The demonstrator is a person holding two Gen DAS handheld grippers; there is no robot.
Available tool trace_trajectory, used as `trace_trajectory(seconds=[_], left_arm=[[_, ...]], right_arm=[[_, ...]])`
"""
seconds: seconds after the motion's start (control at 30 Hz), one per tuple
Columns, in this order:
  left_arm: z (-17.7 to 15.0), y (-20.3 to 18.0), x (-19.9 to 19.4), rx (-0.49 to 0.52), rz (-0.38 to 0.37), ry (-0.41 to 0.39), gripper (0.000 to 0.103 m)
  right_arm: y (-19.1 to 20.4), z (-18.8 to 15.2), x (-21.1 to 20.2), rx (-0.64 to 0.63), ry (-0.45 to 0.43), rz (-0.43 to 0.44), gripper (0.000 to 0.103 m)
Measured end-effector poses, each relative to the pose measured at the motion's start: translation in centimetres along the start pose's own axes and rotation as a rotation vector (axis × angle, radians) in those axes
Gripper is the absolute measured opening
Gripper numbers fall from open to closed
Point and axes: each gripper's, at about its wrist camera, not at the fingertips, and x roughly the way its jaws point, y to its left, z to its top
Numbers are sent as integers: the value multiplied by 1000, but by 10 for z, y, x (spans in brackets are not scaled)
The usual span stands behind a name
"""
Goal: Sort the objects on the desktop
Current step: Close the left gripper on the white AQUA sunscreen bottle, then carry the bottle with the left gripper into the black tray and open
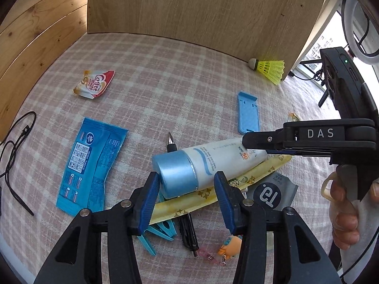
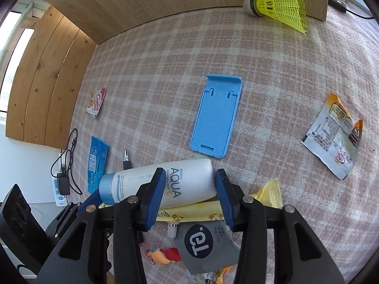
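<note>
A white sunscreen tube (image 1: pixel 213 158) with a pale blue cap (image 1: pixel 175 172) lies on a heap of small things on the checked cloth (image 1: pixel 154 71). My left gripper (image 1: pixel 187 177) hovers over the cap end. One blue pad sits by the cap's end face, the other in front of the tube's shoulder, and neither visibly presses. My right gripper (image 2: pixel 190 179) stands over the tail end of the tube (image 2: pixel 132 184). Its left finger crosses in front of the body and its right pad is beside the tube's end. In the left wrist view it (image 1: pixel 246 142) comes in from the right.
Under the tube lie a yellow packet (image 1: pixel 189 203), a black pen (image 1: pixel 171 142), a blue clothes peg (image 1: pixel 161 234) and a grey packet (image 2: pixel 201 239). Around it are a blue phone stand (image 2: pixel 216 116), blue wipes pack (image 1: pixel 87 165), creamer sachet (image 1: pixel 94 84), orange sachet (image 2: pixel 334 135) and yellow shuttlecock (image 2: pixel 279 2). A wooden board (image 1: pixel 201 7) stands behind.
</note>
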Motion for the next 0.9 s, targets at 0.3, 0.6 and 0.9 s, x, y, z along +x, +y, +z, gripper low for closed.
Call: trace_trajectory(seconds=[0.3, 0.6, 0.9], left_arm=[[10, -19, -20, 34, -2, -50, 46], [20, -72, -35, 114, -47, -88, 46], [28, -167, -42, 253, -135, -115, 46]], right_arm=[[-5, -7, -34, 2, -57, 15, 43], [-39, -23, -93, 42, -151, -12, 43], [-108, -58, -174, 169, -278, -44, 43]])
